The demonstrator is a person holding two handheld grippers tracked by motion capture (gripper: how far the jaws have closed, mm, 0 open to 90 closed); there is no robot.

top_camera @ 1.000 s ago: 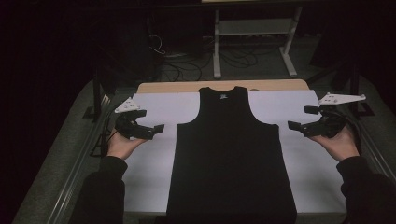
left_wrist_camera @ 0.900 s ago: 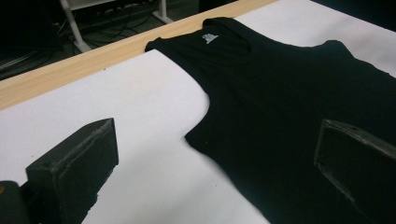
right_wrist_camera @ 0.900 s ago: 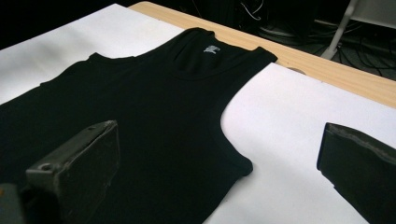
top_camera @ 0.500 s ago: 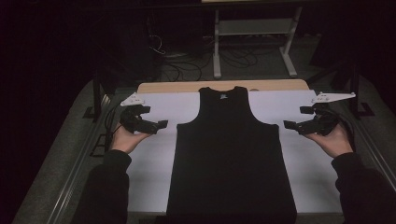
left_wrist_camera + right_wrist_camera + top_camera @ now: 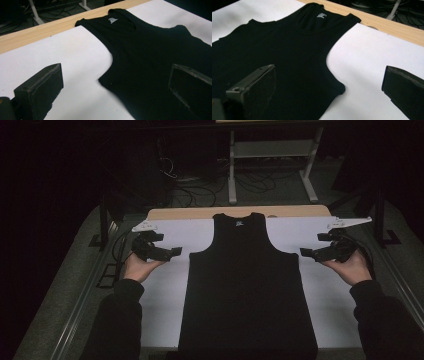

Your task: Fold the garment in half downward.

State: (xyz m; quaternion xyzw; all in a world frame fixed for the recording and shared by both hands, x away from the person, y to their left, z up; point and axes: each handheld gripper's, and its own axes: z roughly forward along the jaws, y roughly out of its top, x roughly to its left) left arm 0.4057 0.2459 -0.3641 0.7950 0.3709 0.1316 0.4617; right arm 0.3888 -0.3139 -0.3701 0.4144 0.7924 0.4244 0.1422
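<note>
Vest [image 5: 247,285] lies flat on the tabletop [image 5: 165,295], hem cut off below; left tool [image 5: 172,253] and right tool [image 5: 306,252] gape empty beside it.

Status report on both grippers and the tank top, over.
Left gripper and right gripper open, flanking, not touching. Black tank top flat on white sheet. Nothing obstructing.

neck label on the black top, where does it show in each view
High view: neck label at top centre, just below the collar.
Left gripper view: upper middle, near the wooden edge.
Right gripper view: upper middle.
Shared landmark: the wooden edge behind the collar.
</note>
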